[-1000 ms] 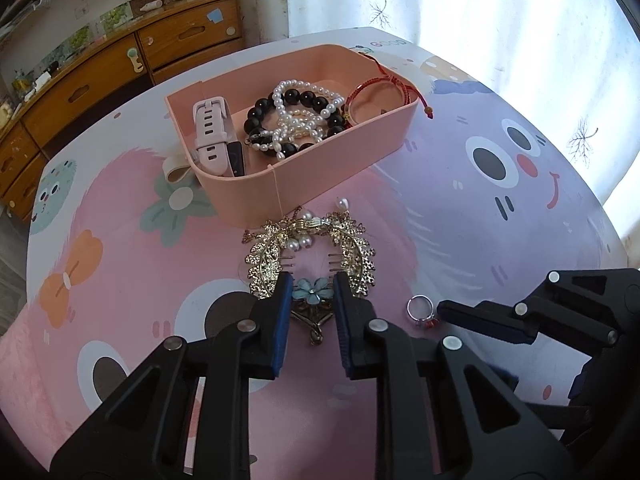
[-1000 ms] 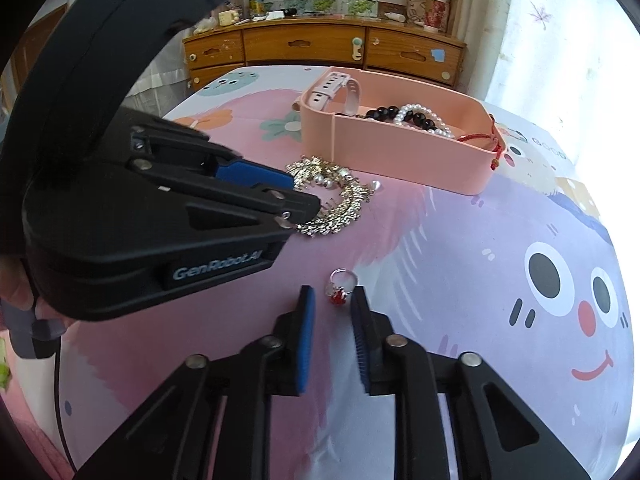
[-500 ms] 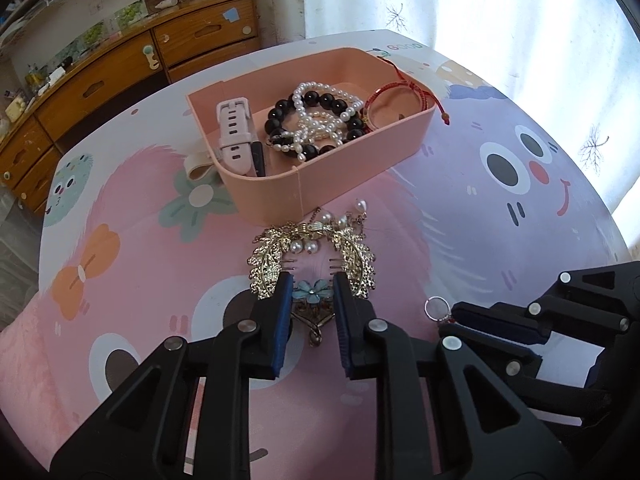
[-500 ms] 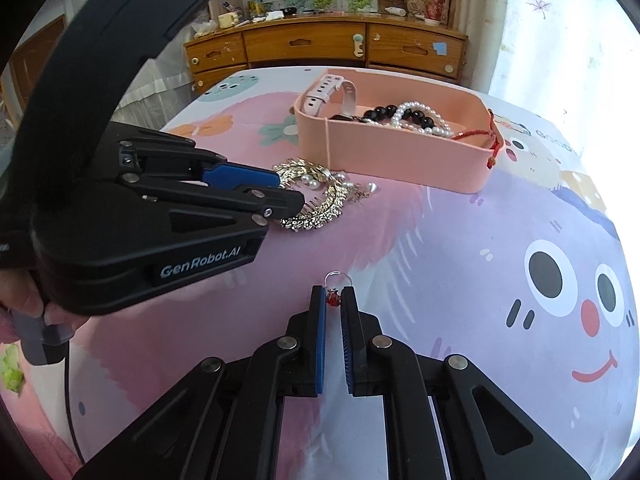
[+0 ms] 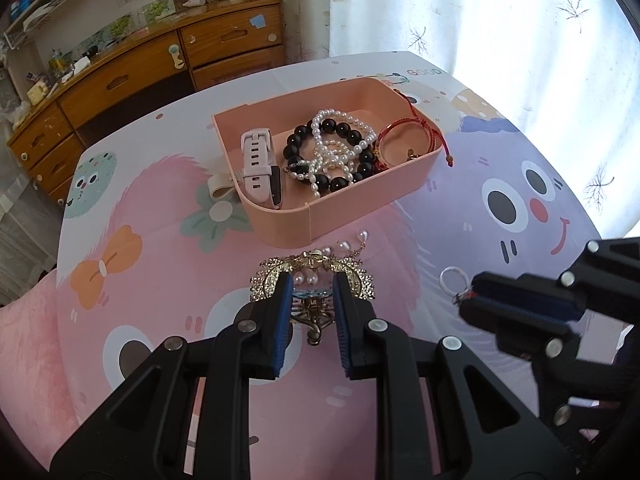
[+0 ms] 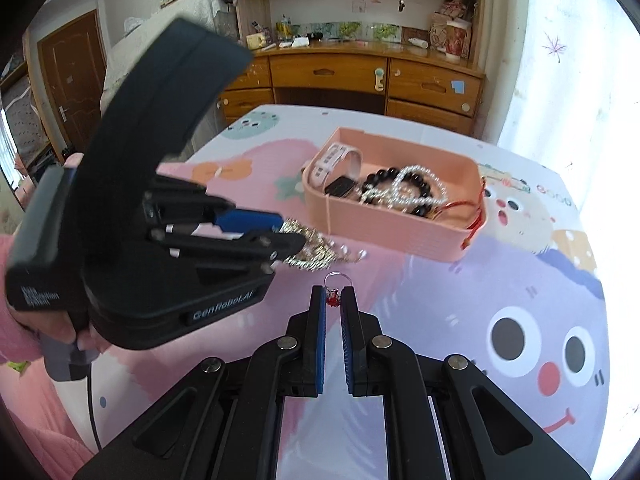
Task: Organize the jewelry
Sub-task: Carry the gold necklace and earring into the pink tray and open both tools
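My left gripper [image 5: 313,286] is shut on a gold leaf hair comb [image 5: 360,276] with pearls and a blue flower, held just above the cartoon tablecloth [image 5: 160,280]. The right gripper [image 6: 333,294] is shut on a small silver ring with a red stone [image 6: 332,301], its loop sticking out past the tips. In the left wrist view that ring [image 5: 441,280] hangs at the right gripper's tip [image 5: 468,304]. Behind both stands the pink box [image 5: 340,208], holding a pale watch [image 5: 258,160], a black bead bracelet [image 5: 332,152], pearls and a red cord bracelet [image 5: 404,132].
A cream loop [image 5: 220,188] lies on the cloth left of the box. A wooden dresser [image 5: 160,68] with cluttered top runs along the back wall; a bright curtain [image 5: 440,20] is at the right. A hand in a pink sleeve [image 6: 60,332] grips the left tool.
The right gripper closed on the ring and lifted it off the cloth. Both grippers have risen, the left one carrying the gold comb; box and table look farther off.
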Demonstrator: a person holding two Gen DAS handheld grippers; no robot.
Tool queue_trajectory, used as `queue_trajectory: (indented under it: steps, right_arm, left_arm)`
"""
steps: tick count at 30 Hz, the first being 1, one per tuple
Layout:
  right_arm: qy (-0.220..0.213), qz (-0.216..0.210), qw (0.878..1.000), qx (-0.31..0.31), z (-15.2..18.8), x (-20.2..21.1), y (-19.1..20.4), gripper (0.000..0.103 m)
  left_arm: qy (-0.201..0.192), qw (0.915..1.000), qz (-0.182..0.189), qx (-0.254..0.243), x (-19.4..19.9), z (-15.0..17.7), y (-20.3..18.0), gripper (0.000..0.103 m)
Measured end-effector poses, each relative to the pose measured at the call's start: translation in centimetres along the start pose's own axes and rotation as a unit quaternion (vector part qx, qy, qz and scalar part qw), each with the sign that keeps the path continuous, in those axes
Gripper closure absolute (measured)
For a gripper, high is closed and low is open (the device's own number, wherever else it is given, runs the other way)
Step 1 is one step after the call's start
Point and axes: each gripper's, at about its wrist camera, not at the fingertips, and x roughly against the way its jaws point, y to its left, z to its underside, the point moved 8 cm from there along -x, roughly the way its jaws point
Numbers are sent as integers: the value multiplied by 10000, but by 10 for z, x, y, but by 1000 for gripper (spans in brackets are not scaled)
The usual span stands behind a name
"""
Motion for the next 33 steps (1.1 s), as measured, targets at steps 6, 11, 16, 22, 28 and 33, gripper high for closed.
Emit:
queue_trajectory:
  steps: [6, 11, 16, 22, 28, 33]
  right_arm:
    - [-42, 9, 10000, -10, -5, 17, -17, 96]
    - [-123, -66, 9999, -12, -12, 35, -28, 96]
    - [-286, -89, 9995, 80, -25, 55, -38, 96]
    - [-478, -91, 9986, 210, -47, 80, -52, 96]
    - [-666, -105, 9975, 231, -74, 98, -66, 96]
    - [-776, -85, 9969, 60, -99, 95, -84, 96]
  left_arm:
    - [-295, 9995, -91, 86, 18, -8, -8, 85]
    - [-477, 9987, -115, 122, 40, -21, -19, 85]
    - [-762, 9968, -173, 156, 67, -41, -28, 85]
    - [-1172, 9925, -293, 172, 99, -74, -35, 85]
    - [-1393, 9895, -366, 104, 119, -102, -39, 85]
    - [-1312, 9899, -371, 378, 114, -118, -35, 85]
